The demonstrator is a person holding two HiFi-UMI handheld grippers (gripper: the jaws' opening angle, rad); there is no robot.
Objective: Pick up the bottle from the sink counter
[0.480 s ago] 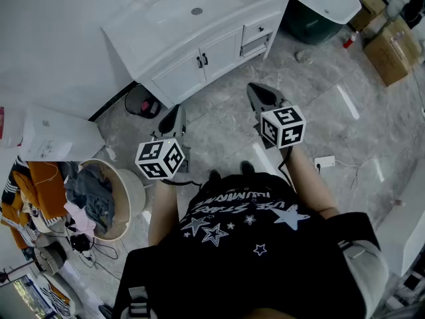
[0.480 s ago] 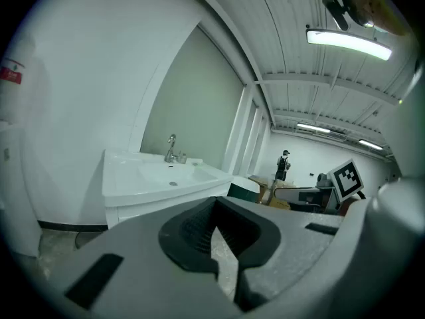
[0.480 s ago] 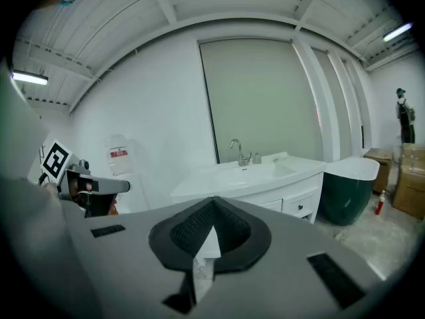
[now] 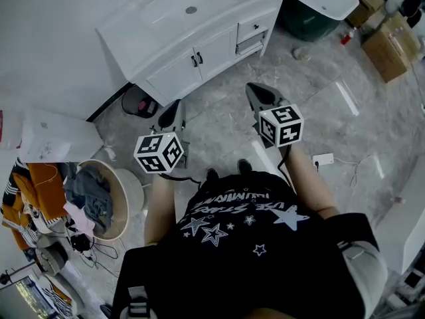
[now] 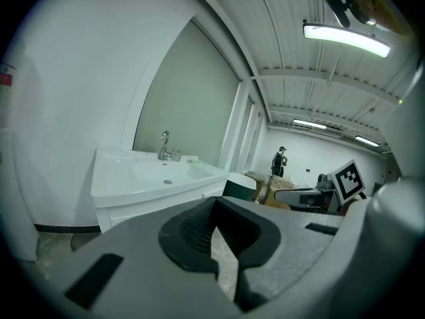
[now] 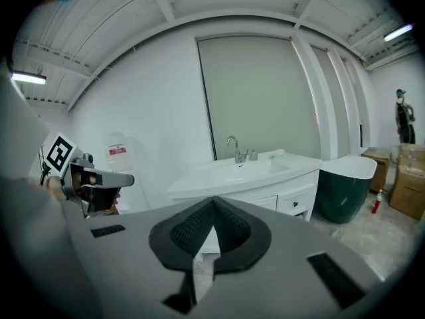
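The white sink counter (image 4: 166,28) stands across the marble floor, ahead of both grippers. Beside its faucet (image 6: 234,146) is a small pale item (image 6: 253,155), also seen by the faucet in the left gripper view (image 5: 176,155); it is too small to say whether it is the bottle. My left gripper (image 4: 176,106) points at the cabinet from well short of it, jaws shut and empty (image 5: 213,203). My right gripper (image 4: 253,89) is level with it further right, also shut with nothing between its jaws (image 6: 212,201).
A round basket of clothes (image 4: 99,195) sits at the left near a white board (image 4: 56,137). A black bin (image 4: 138,102) stands by the cabinet's left end. To the right are a dark green tub (image 4: 312,8), cardboard boxes (image 4: 392,42) and a power strip (image 4: 324,159). A person (image 6: 404,115) stands far off.
The sink counter sits slightly higher and further left in the head view. Both grippers stay shut and have shifted a little toward it.
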